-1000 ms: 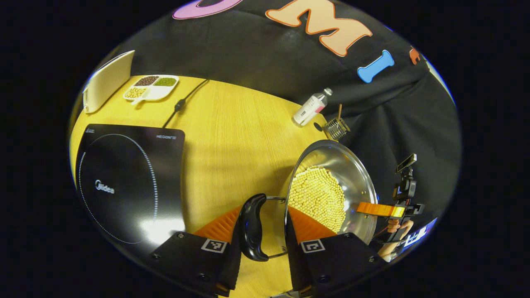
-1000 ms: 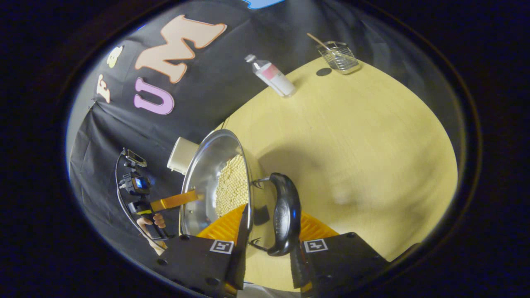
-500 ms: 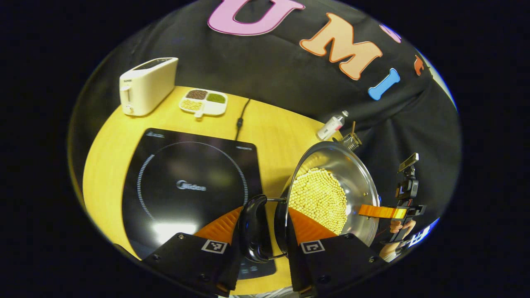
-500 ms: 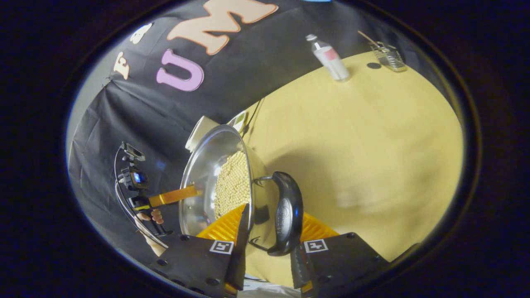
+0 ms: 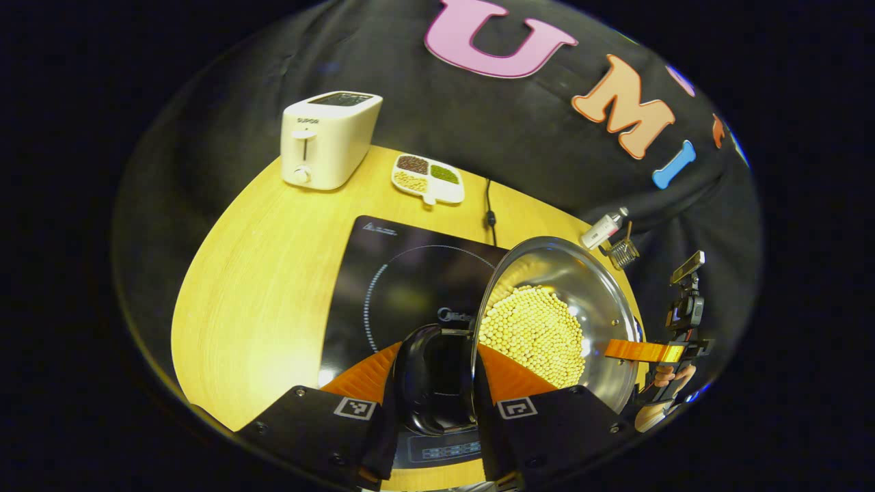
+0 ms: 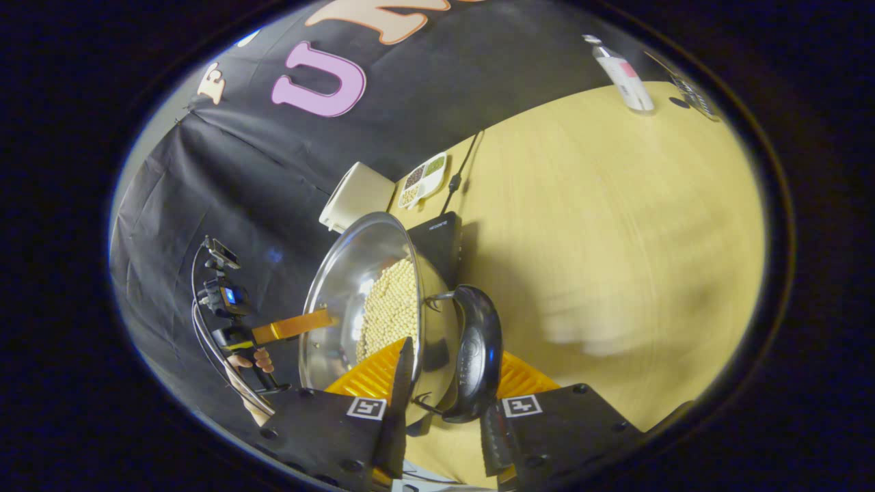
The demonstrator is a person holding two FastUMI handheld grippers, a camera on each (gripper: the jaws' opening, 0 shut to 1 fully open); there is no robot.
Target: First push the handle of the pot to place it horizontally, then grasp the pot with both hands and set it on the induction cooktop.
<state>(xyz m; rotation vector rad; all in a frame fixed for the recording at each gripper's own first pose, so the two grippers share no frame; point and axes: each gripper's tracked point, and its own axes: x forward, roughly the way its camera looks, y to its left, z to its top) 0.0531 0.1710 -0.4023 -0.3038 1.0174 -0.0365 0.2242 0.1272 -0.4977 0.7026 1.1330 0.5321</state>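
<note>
Cooktop [image 5: 396,273] partly behind pot [image 5: 588,301]

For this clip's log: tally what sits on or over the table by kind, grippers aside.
Pots: 1, pot with beans
Cooktops: 1, induction cooktop
Toasters: 1, toaster
Divided dishes: 1, dish
Bottles: 1, bottle
Wire baskets: 1, basket
Total: 6

Steel pot [image 5: 588,301] of pale yellow beans, black side handles [image 6: 478,355] level, hangs over right part of black induction cooktop [image 5: 403,273] lying flat on wooden surface [image 5: 273,273].
</note>
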